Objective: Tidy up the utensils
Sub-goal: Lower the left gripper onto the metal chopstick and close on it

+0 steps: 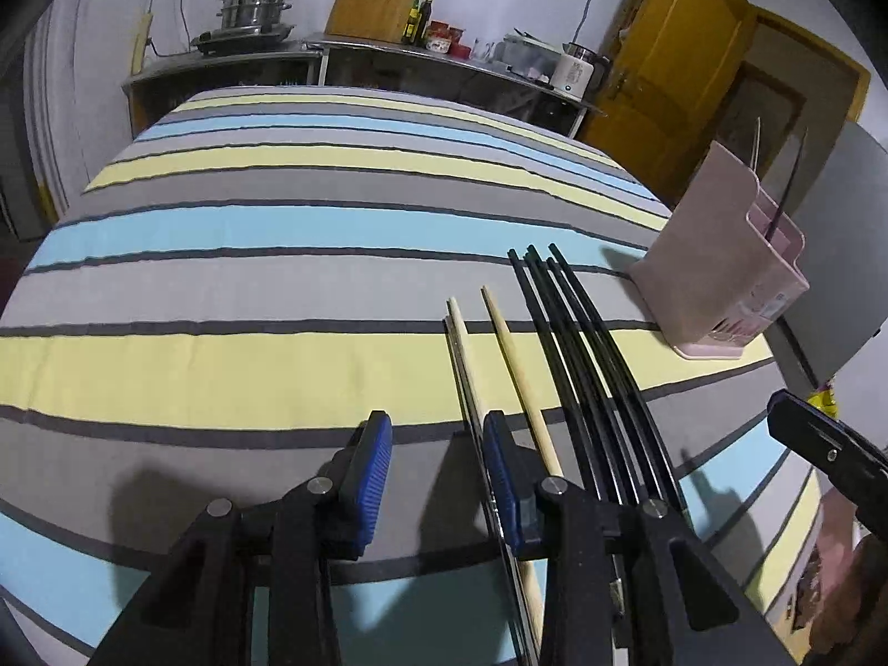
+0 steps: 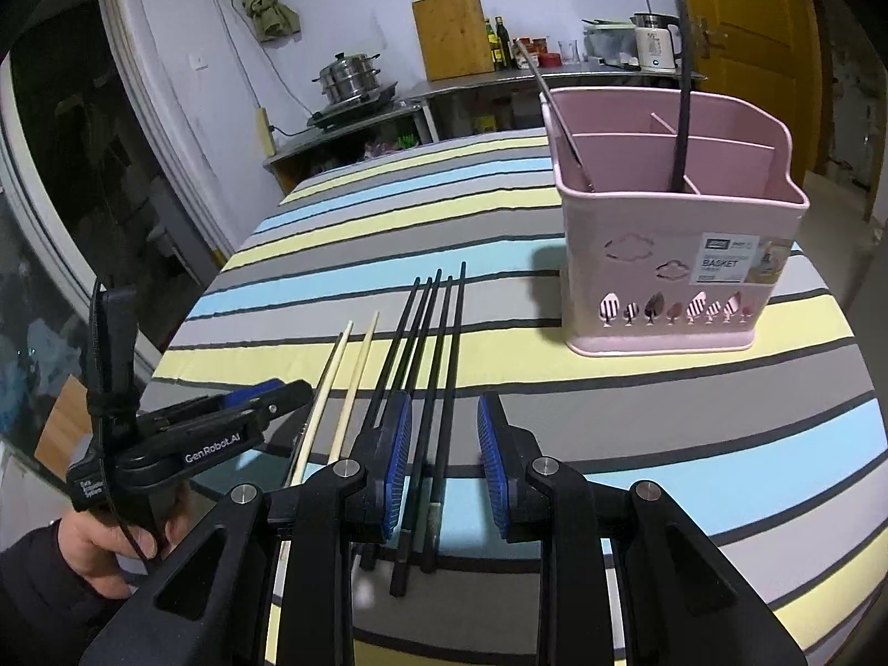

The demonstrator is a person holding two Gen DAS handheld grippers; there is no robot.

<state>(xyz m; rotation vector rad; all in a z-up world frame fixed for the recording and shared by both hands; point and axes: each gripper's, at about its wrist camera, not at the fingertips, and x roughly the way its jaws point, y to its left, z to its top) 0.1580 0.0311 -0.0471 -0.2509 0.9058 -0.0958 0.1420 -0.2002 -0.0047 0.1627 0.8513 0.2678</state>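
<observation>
Several black chopsticks (image 2: pixel 438 344) lie side by side on the striped tablecloth, also in the left wrist view (image 1: pixel 577 355). Left of them lie two pale wooden chopsticks (image 2: pixel 347 388) (image 1: pixel 516 372) and a thin metal one (image 1: pixel 469 394). A pink divided utensil basket (image 2: pixel 671 255) (image 1: pixel 721 261) stands upright at the right and holds a black chopstick (image 2: pixel 684 100) and a metal one (image 2: pixel 555 105). My left gripper (image 1: pixel 437 455) is open and empty, low over the cloth just left of the wooden chopsticks; it also shows in the right wrist view (image 2: pixel 266 399). My right gripper (image 2: pixel 444 460) is open and empty above the black chopsticks.
The table (image 1: pixel 277 233) carries a grey, blue and yellow striped cloth. Beyond it a steel counter (image 2: pixel 499 83) holds a steamer pot (image 2: pixel 349 77), a wooden cutting board (image 2: pixel 452 36), bottles and a kettle (image 2: pixel 655 44). A yellow door (image 2: pixel 749 44) stands at the right.
</observation>
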